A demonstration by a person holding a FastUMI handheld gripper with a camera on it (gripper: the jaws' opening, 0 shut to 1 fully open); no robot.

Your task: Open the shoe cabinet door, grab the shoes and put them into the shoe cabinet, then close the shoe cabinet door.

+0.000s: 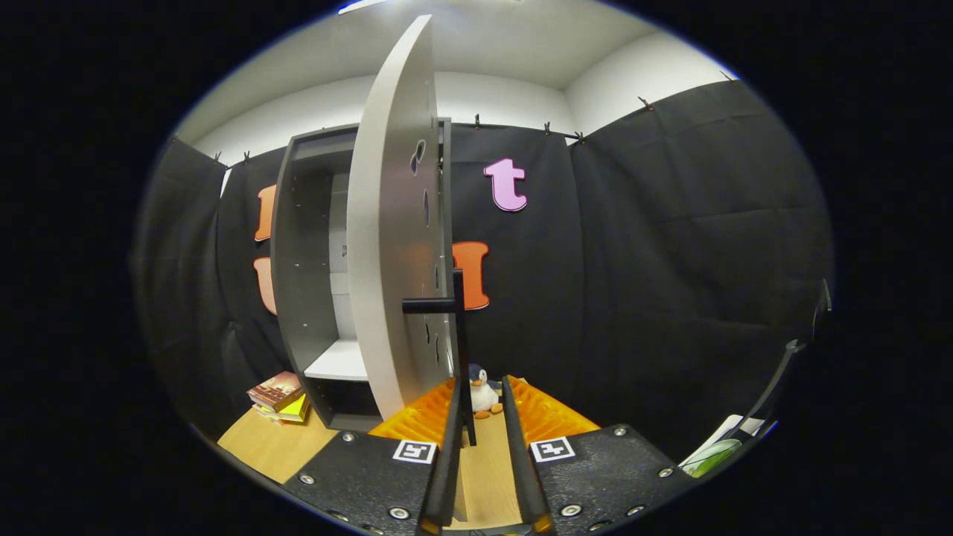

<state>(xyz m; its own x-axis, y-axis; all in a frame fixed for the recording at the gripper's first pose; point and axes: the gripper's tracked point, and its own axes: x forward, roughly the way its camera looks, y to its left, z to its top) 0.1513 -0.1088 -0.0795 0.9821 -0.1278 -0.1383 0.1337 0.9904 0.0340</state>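
Straight ahead in the gripper view, the shoe cabinet [313, 283] stands on the wooden floor [275, 447] against the booth wall, and its door [391, 223] is swung out toward the camera, seen nearly edge-on. A dark bar handle [461, 350] runs down the door's near edge, with a short peg sticking out to one side. The gripper [480, 406] has its fingers apart, with a narrow gap between them; the lower end of the handle sits in that gap, and whether either finger touches it cannot be told. Inside the cabinet a pale shelf [339, 361] shows, with a dark compartment beneath. A stack of books [279, 398] lies on the floor beside the cabinet's base. Beyond the fingertips stands a small penguin toy [482, 393].
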